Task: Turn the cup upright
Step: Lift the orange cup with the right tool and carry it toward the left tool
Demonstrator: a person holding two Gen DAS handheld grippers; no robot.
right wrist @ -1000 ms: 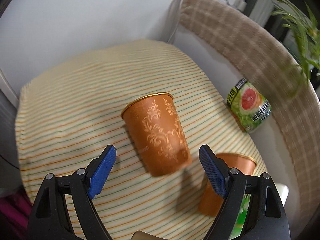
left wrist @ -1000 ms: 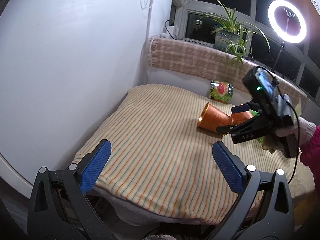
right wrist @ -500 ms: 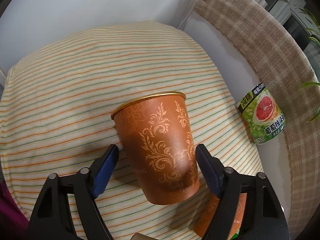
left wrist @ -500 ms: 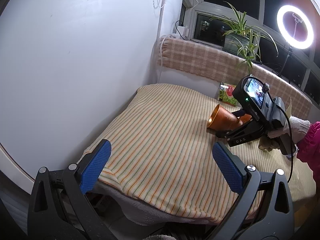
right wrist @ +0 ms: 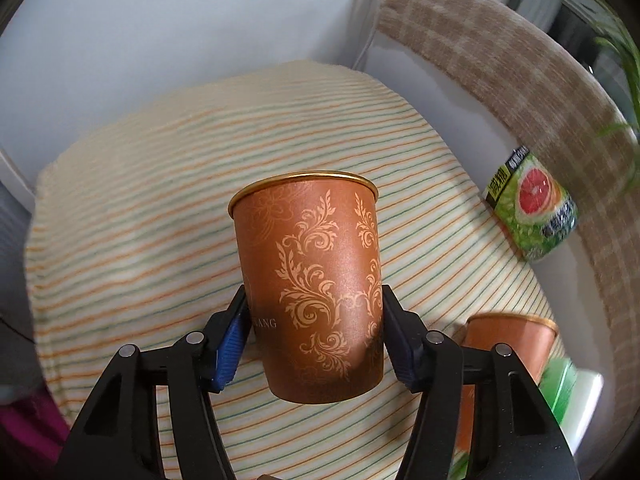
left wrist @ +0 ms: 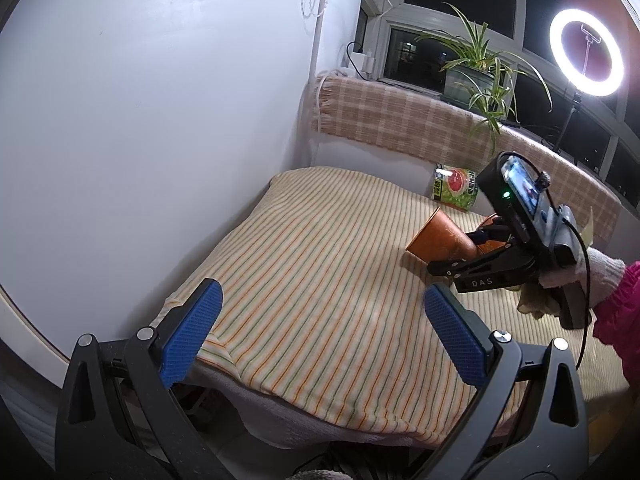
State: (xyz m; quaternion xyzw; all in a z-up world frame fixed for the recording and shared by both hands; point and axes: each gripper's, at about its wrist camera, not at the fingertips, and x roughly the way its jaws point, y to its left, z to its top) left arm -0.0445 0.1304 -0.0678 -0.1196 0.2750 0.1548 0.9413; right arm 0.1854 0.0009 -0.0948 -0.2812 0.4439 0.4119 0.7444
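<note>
The left gripper [left wrist: 318, 332] is held spread and empty over the near edge of the striped cushion [left wrist: 304, 280]. Toward the cushion's right side, the orange cup [right wrist: 316, 284] is pinched near its base between the blue pads of the right gripper [right wrist: 314, 334], tilted, its rim pointing away. A second cup [right wrist: 508, 344] and a green can [right wrist: 532, 208] are seen by the far right edge.

Ring light [left wrist: 586, 51] glares; dim room, fisheye-warped edges.
</note>
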